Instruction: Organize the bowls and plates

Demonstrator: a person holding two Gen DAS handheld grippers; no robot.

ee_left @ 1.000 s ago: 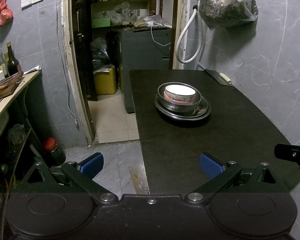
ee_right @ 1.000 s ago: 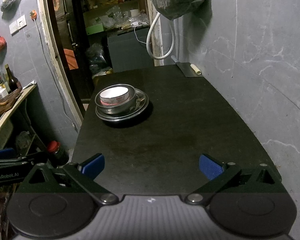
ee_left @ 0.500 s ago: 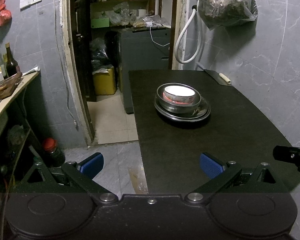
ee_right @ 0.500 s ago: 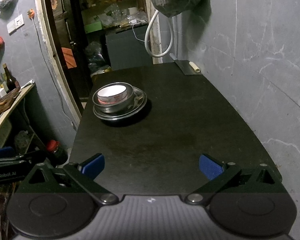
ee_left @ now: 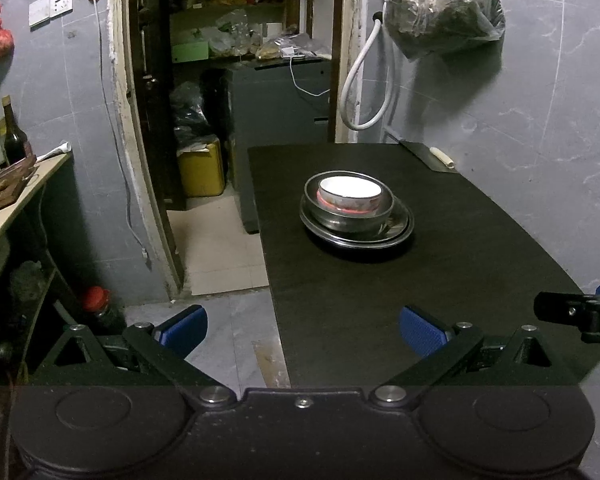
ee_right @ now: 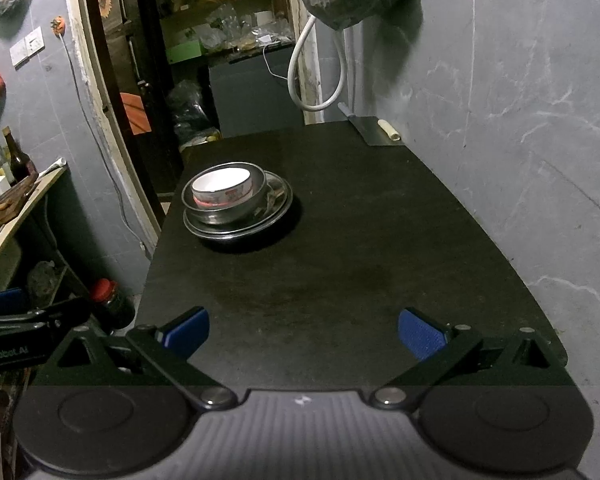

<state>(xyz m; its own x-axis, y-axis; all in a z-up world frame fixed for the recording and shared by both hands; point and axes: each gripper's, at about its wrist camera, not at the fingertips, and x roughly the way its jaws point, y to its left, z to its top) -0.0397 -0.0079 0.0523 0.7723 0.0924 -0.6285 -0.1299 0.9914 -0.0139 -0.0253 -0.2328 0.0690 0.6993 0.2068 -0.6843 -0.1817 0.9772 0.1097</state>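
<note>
My left gripper (ee_left: 303, 326) is spread wide with nothing between its blue pads, and my right gripper (ee_right: 303, 326) is the same: released, empty, held low over the near end of the black table (ee_right: 360, 272).

From the left gripper the stack lies at about one o'clock, well apart. From the right gripper it lies at about eleven o'clock, also well apart. So it sits between my two lines of sight, toward the table's left edge, and I cannot say with confidence which hand is nearer.

The stack itself: a white bowl (ee_right: 222, 188) nested inside a steel bowl (ee_right: 226, 210), which rests on a steel plate (ee_right: 278, 204). It is round, so there is no long axis to line up with; any rim approach would serve.

I judge the next reach goes forward and inward from either hand, to the white bowl's rim first. Beyond the stack, at the far right corner, a cleaver (ee_right: 374, 130) lies flat, clear of the path.
</note>
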